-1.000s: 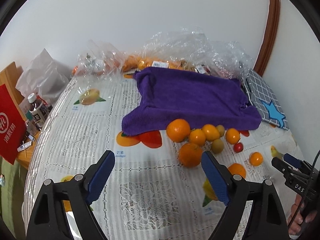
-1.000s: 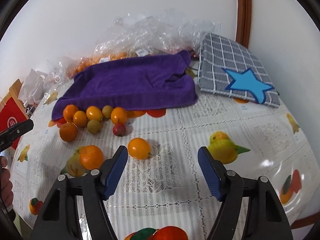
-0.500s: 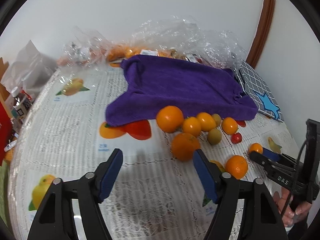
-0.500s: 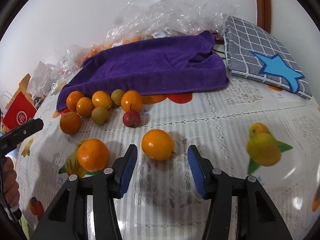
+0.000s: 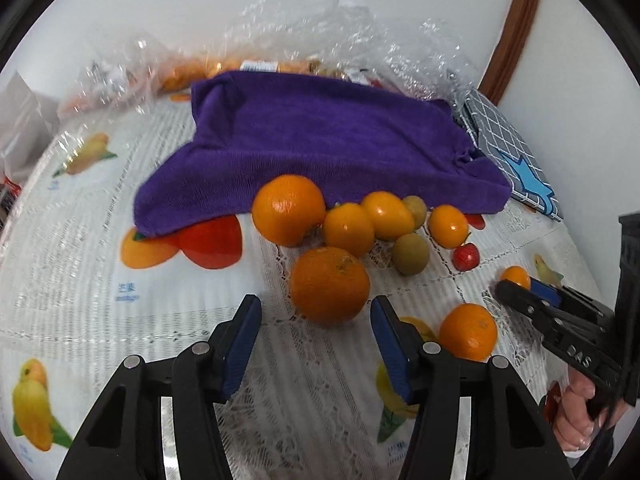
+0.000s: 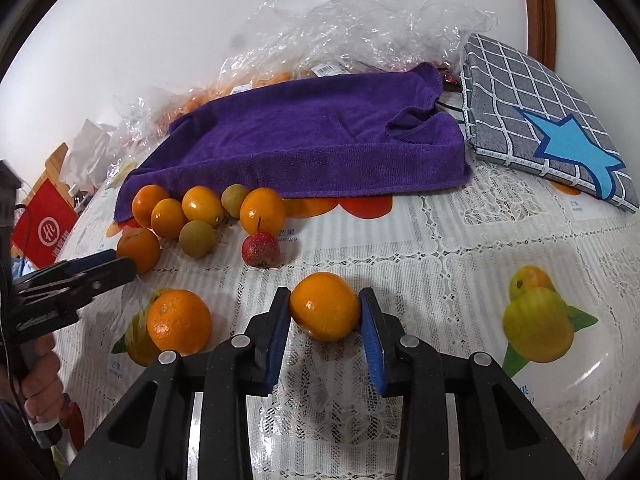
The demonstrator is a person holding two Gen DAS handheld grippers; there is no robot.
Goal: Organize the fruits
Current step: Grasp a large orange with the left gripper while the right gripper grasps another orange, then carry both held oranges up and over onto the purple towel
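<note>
Several oranges, two green fruits and a small red fruit (image 6: 260, 250) lie in front of a purple towel (image 5: 320, 140). My left gripper (image 5: 316, 322) is open, its blue pads just short of a large orange (image 5: 329, 283) that sits ahead between them. My right gripper (image 6: 325, 312) has both pads against a small orange (image 6: 325, 311) resting on the table; that orange also shows in the left wrist view (image 5: 517, 276). Another orange (image 6: 179, 322) lies left of it and also shows in the left wrist view (image 5: 468, 332).
A grey checked cushion with a blue star (image 6: 540, 120) lies at the right. Crumpled clear plastic bags (image 6: 360, 28) with more fruit sit behind the towel by the wall. A red packet (image 6: 44, 228) stands at the far left. The tablecloth (image 6: 460, 240) has printed fruit.
Both grippers moved forward toward the fruit. The right jaws narrowed onto the small orange. The left jaws narrowed and came up to the large orange.
</note>
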